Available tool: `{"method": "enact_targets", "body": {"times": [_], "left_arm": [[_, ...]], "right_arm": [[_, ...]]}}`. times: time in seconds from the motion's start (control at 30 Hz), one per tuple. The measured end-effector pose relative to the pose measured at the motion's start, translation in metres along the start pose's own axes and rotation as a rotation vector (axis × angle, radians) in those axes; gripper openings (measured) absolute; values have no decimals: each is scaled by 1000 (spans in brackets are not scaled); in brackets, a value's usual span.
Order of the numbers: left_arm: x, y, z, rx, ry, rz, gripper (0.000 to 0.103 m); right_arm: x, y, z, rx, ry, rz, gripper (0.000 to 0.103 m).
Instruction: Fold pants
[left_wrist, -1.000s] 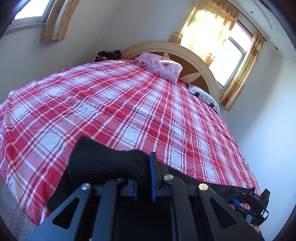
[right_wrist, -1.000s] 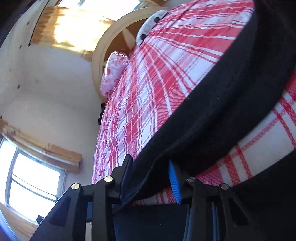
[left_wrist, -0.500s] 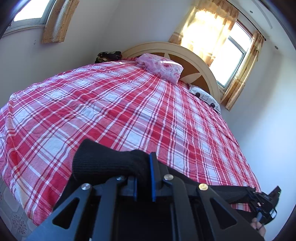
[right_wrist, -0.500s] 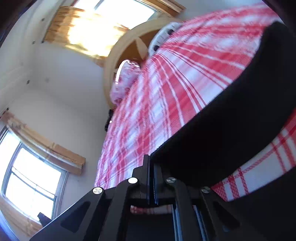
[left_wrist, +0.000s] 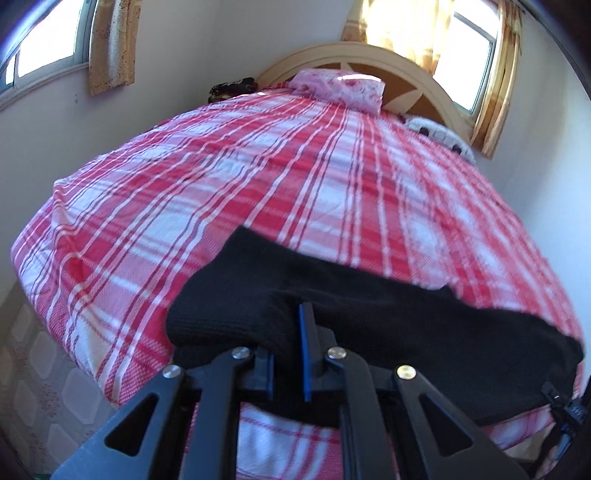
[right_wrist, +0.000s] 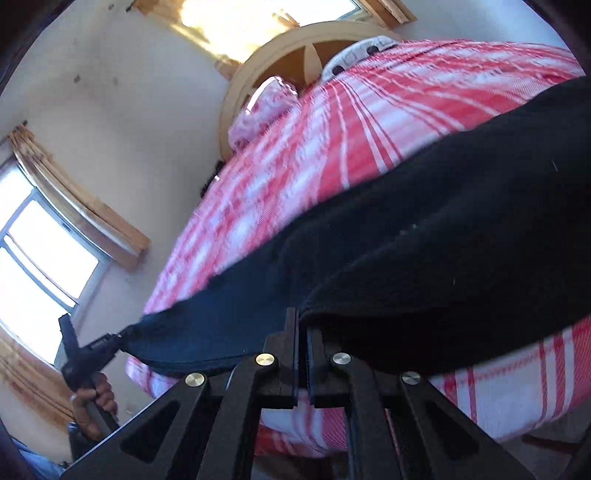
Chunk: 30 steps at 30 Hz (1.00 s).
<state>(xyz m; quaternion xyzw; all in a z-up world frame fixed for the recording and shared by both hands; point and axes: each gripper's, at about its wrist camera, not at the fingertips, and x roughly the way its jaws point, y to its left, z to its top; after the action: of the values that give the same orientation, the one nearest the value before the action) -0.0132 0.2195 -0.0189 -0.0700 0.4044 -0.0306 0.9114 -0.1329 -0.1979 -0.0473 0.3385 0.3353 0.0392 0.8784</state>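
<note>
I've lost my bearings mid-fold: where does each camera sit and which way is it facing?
Left wrist: on the left gripper, looking up the plaid bed to the headboard; its fingers pinch the black pants.
Right wrist: on the right gripper, low at the bed's edge, facing the headboard; fingers shut on the pants; a hand holds the left gripper.
Shared: pants, bed, pink pillow.

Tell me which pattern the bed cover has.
The bed cover has a red and white check pattern, clearest in the left wrist view.

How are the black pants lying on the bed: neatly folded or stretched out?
Stretched out: the black pants span between the left gripper and right gripper, over the plaid bed.
</note>
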Motion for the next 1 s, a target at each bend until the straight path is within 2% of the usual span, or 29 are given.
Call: {"method": "enact_targets", "body": {"times": [0.1,0.13,0.17,0.23,0.3,0.33,0.37,0.4,0.43,0.47,0.5,0.57,0.6,0.7,0.83,0.93,1.0], "left_arm": [[24,6,-17,-1,66,53,17],[27,8,-21,-2,66,52,18],[24,9,-24,4,30,44,18],[20,9,-23,25,37,40,19],[12,17,-20,14,47,30,31],[4,24,-17,-3,45,50,46],[-1,27,-19,-13,32,87,62],[-7,33,-16,-22,7,138,66],[-16,38,-15,-28,-27,186,68],[-25,42,-11,-33,-59,231,68],[-32,44,-7,-36,-84,265,68],[-44,45,1,-36,-140,317,68],[-48,40,4,-26,-162,316,68],[-51,2,15,71,-195,202,68],[-30,-68,11,198,-156,10,68],[-9,-110,5,239,-109,-94,68],[8,-133,0,255,-76,-134,68]], "right_arm": [[14,-12,-12,14,20,-26,4],[12,-14,-14,11,9,-18,4],[12,-13,-14,4,6,-20,4],[11,-12,-13,-9,11,-26,4],[12,-15,-10,14,47,-20,5],[9,-16,-10,32,62,-13,8],[6,-18,-10,43,69,-8,14],[3,-17,-12,48,70,-9,24],[-2,-19,-11,54,63,-12,30],[-6,-19,-13,60,55,-10,42],[-10,-19,-12,68,43,-9,47],[-21,-20,-10,74,-3,-15,47],[-24,-17,-8,69,-17,-18,47],[-27,-15,-5,50,-31,-30,47],[-37,-21,-8,63,-65,-40,47],[-66,-35,-5,80,-156,-81,47],[-98,-54,1,120,-253,-117,47]]}}
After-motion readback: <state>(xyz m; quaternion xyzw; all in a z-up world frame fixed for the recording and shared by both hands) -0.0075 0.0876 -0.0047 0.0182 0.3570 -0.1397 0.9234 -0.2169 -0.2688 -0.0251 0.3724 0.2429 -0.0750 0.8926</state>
